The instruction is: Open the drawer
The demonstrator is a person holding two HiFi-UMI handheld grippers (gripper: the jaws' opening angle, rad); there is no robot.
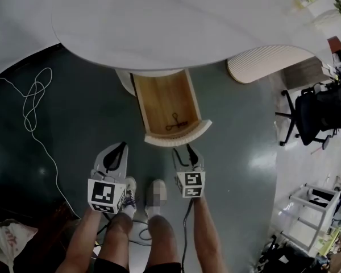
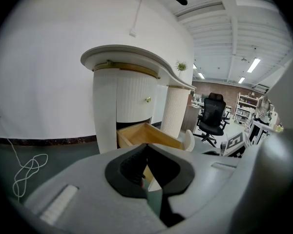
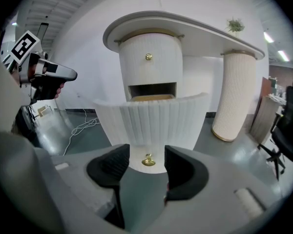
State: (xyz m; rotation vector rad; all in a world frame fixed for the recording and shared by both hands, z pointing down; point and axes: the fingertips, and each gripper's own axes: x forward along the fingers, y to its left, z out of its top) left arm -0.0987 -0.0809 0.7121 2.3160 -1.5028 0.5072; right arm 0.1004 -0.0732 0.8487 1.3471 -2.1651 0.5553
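The white round-topped desk (image 1: 159,21) stood ahead of both sets of fingers, on ribbed columns. Its wooden drawer (image 1: 170,104) was pulled well out toward them, the curved ribbed front just ahead of the right gripper (image 3: 146,167). That gripper's fingers were spread apart and gripped nothing. The drawer's brass knob (image 3: 147,160) showed in the gap between them, a little beyond the pads and untouched. The left gripper (image 2: 146,162) hung left of the drawer, its fingertips drawn together on nothing. A small dark looped object (image 1: 175,122) lay inside the drawer, beyond the right fingers.
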